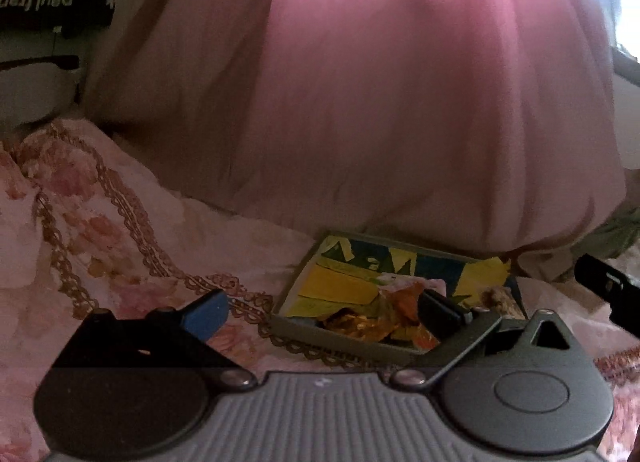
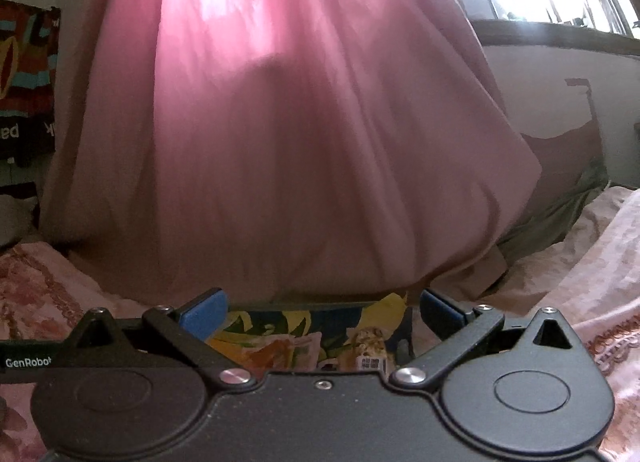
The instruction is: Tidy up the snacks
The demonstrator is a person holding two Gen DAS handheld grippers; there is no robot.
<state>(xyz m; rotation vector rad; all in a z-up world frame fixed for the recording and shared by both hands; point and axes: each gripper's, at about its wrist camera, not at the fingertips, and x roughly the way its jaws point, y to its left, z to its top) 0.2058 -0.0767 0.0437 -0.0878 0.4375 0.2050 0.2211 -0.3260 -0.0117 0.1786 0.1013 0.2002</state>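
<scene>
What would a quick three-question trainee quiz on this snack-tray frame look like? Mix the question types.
1. True or false: the left gripper is clamped on a snack packet.
2. Multiple choice: the grey tray with snacks sits on
A. a bare wooden table
B. a pink floral bedspread
C. a kitchen counter
3. Fill in: behind the tray hangs a ___ curtain.

Key
1. False. Both the left and the right gripper stand open with nothing between the fingers; the orange wrapper lies in the tray.
2. B
3. pink
</scene>
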